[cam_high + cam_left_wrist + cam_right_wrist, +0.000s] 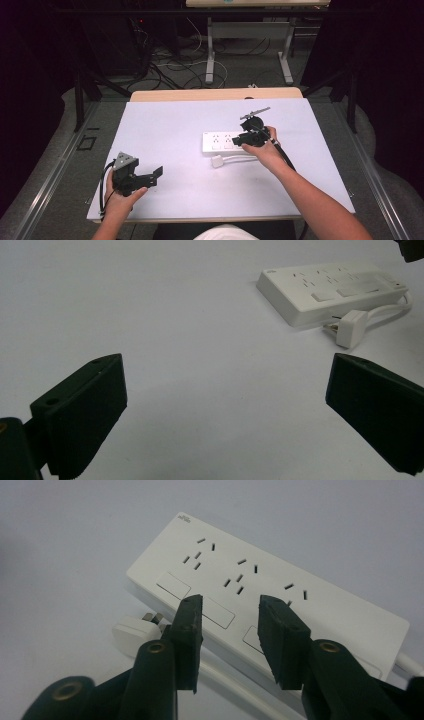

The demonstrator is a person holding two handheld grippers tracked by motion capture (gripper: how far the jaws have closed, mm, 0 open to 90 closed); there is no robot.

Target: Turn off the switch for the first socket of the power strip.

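Observation:
A white power strip (220, 141) (330, 287) (310, 615) lies flat on the white table top, right of centre. Its white plug (217, 162) (350, 327) (131, 630) rests loose on the table just in front of it, with the cord (242, 159) curling back to the strip's right end. My right gripper (241, 139) (230, 615) hovers over the strip's right half, jaws parted above the switch buttons, with nothing held between them. My left gripper (154, 176) (225, 385) sits low near the front left of the table, jaws spread wide and empty, pointing toward the strip.
The table (170, 125) is covered in white, with a wooden edge (215, 94) at the back. Beyond it stand another desk's metal legs (210, 55) and a tangle of cables (170, 65) on the floor. Dark curtains close both sides.

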